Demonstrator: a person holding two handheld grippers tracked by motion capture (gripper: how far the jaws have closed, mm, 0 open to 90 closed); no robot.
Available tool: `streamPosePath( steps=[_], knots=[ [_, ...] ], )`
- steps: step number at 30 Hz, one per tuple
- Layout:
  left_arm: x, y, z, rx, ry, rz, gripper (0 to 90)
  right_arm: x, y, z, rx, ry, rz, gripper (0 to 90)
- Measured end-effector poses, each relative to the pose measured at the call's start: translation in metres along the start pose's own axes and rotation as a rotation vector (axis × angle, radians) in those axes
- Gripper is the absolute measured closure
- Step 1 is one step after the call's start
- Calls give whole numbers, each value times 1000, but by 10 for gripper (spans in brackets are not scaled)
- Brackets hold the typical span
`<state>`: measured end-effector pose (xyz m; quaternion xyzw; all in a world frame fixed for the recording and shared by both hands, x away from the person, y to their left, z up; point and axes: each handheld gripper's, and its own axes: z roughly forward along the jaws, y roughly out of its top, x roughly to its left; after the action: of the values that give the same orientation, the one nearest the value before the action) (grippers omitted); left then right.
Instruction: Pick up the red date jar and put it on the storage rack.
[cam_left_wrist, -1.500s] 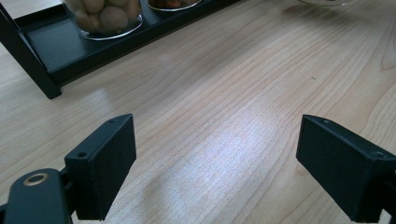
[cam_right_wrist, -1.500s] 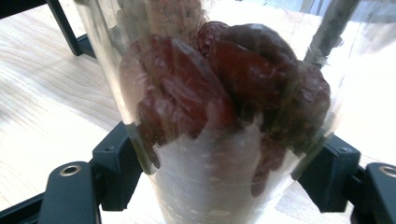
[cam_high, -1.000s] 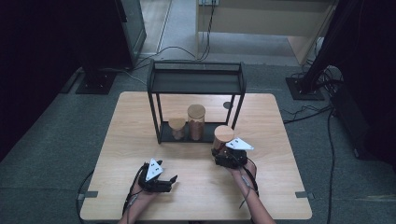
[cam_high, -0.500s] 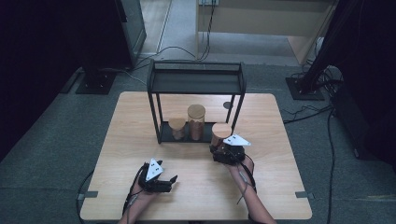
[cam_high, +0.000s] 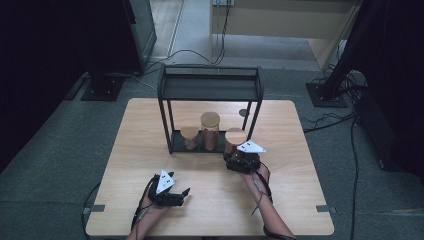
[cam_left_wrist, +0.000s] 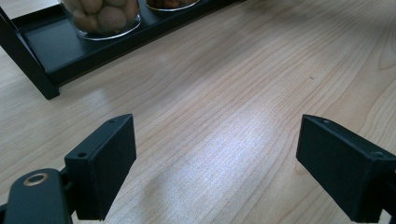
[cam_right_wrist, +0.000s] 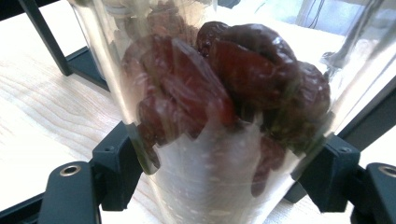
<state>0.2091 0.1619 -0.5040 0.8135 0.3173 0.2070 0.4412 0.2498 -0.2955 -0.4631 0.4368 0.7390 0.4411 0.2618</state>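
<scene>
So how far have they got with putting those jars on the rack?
Two corked jars, a short one and a tall one, already stand on the bottom shelf of the black rack. A third jar, with dark dried fruit inside, is clamped in the right gripper at the shelf's right end; whether it rests there yet is unclear. The left gripper waits open over the table. Left: release it.

A: Your fingers (cam_right_wrist: 116, 163) are clamped on both sides of the glass jar (cam_right_wrist: 210, 186), dark dried fruit (cam_right_wrist: 243, 74) inside.

B: And behind it?

A: You've got the black rack (cam_right_wrist: 46, 42) and the wooden bench (cam_right_wrist: 42, 121).
</scene>
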Motion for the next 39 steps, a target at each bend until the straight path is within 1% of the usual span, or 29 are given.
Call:
streamPosePath(
  steps=[5, 12, 26, 33, 39],
  knots=[
    [0, 0, 0, 0, 1, 1, 120, 0, 2, 6, -6, 0, 8, 248],
    [0, 0, 0, -1, 0, 1, 119, 1, 6, 13, -9, -1, 0, 248],
    [0, 0, 0, -1, 0, 2, 120, 3, 12, 24, -15, -28, 2, 248],
    [0, 0, 0, -2, -2, 3, 119, 0, 14, 29, -14, -34, 18, 248],
    [0, 0, 0, -3, -3, 4, 120, 0, 15, 33, -14, -47, 19, 248]
  ],
)
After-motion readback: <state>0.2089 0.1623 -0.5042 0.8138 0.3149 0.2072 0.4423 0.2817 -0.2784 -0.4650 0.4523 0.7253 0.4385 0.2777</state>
